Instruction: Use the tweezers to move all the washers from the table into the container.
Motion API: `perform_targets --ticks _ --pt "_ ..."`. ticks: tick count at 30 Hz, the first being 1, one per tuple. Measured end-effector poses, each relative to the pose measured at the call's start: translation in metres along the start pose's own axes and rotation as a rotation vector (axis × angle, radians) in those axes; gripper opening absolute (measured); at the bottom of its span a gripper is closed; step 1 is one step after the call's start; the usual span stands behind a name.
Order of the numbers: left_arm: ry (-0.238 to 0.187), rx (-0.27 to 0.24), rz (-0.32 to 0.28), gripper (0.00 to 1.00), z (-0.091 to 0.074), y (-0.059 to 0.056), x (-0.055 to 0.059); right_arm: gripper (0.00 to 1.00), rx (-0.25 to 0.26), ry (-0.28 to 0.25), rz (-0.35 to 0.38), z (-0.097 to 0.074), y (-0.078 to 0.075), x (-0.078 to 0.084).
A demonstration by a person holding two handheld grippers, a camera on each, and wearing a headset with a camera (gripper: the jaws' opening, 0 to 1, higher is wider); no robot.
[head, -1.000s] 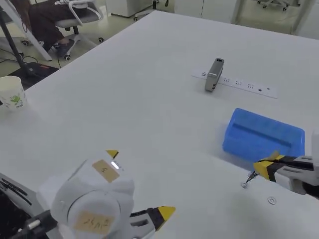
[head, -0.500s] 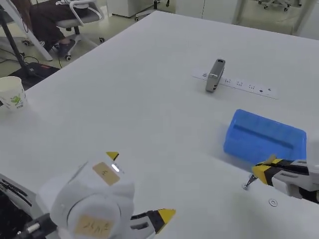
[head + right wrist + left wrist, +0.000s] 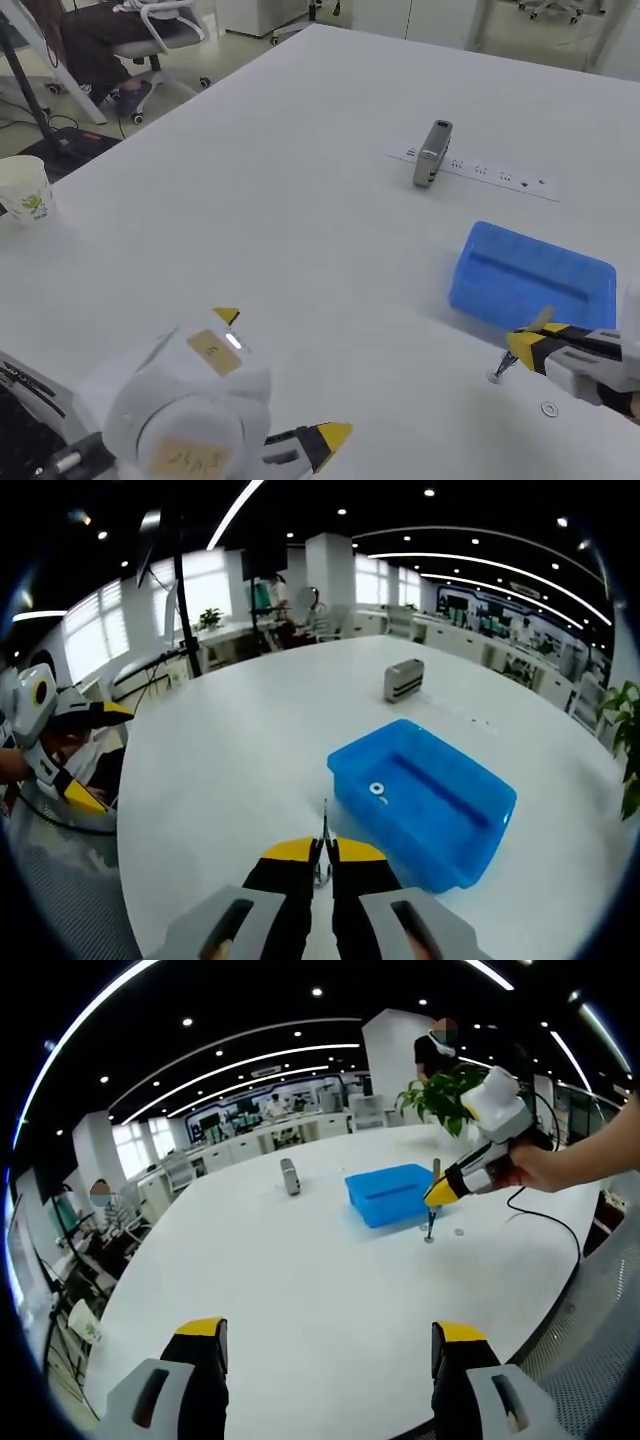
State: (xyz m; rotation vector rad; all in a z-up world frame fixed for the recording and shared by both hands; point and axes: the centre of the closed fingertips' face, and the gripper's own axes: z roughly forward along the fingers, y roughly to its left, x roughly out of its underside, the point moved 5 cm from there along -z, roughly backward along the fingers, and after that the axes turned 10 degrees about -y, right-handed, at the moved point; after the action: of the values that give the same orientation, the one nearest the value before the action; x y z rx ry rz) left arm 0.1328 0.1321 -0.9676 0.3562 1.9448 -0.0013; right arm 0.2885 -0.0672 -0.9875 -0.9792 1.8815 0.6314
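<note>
My right gripper [image 3: 322, 852] is shut on a pair of tweezers [image 3: 325, 825]. It hangs at the near side of the blue container [image 3: 452, 825], which holds one washer [image 3: 377, 789]. In the head view the right gripper [image 3: 525, 340] hovers low at the right, and the tweezers [image 3: 497, 372] touch the table in front of the container [image 3: 530, 275]. I cannot tell whether a washer sits between their tips. Another washer [image 3: 549, 409] lies on the table close by. My left gripper [image 3: 330, 1335] is open and holds nothing; it is at the near left [image 3: 280, 374].
A white power strip [image 3: 475, 168] with a grey adapter [image 3: 430, 150] lies beyond the container. A paper cup [image 3: 25, 188] stands at the far left edge. An office chair [image 3: 160, 30] is past the table. The table's near edge runs just below both grippers.
The right gripper has dipped slightly, bringing the tweezer tips down to where a washer lay on the table. The left gripper has stayed still.
</note>
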Motion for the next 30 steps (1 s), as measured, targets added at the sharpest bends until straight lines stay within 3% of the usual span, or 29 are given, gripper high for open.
perform_targets --ticks 11,30 --pt "-0.001 0.001 0.001 0.85 0.0 0.0 -0.001 0.01 0.001 0.029 -0.011 -0.003 -0.003 -0.001" --pt "-0.015 0.005 0.003 0.86 0.0 -0.001 -0.002 0.01 0.02 -0.014 -0.026 -0.015 -0.008 -0.028"
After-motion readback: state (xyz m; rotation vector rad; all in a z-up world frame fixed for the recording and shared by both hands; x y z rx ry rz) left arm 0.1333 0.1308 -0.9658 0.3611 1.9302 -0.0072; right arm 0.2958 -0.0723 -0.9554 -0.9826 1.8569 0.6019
